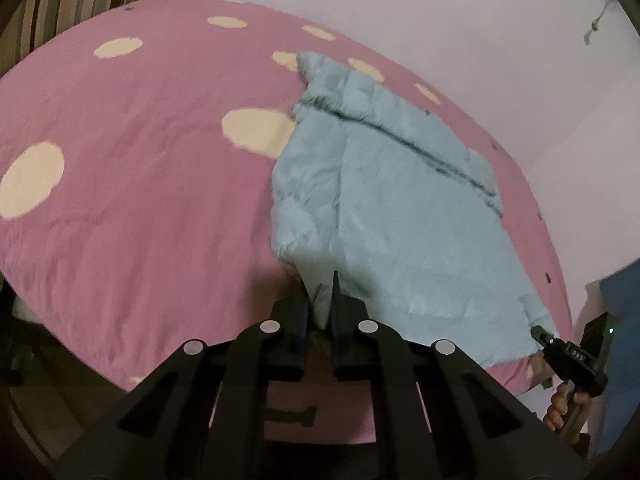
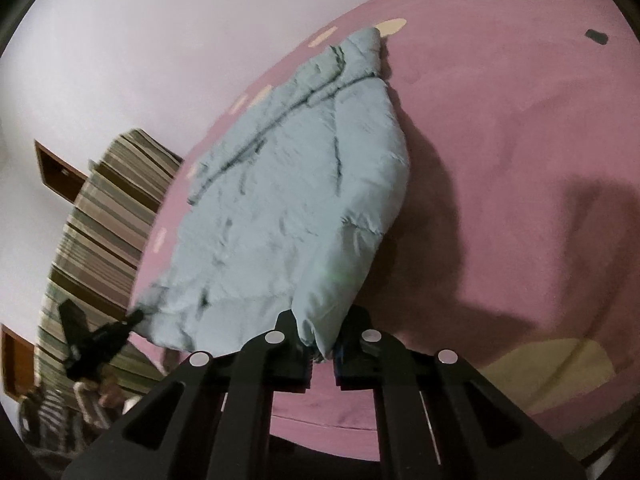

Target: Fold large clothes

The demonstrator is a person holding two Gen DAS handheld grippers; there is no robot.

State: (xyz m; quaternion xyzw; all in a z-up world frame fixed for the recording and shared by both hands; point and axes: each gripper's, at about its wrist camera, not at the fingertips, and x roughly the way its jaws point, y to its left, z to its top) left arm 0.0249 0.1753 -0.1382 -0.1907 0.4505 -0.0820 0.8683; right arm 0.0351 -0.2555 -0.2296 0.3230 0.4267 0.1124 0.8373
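Pinched between the pressed-together fingers of the left gripper point(image 1: 320, 300) and the right gripper point(image 2: 320, 336), the near hem corners of a pale blue jacket point(image 1: 384, 200) are held just above a pink bedspread point(image 1: 140, 200); its long axis runs straight ahead, collar farthest, so neither hand is judged nearer.

The only legible marking is a small white label reading "DAS", though the letters are tiny and not certain, on the black plastic body of the right tongs point(image 1: 538, 334), seen from the left wrist view just above the person's hand point(image 1: 560, 408) that grips the handle. Nothing else in either view carries readable text, numbers or brand marks.
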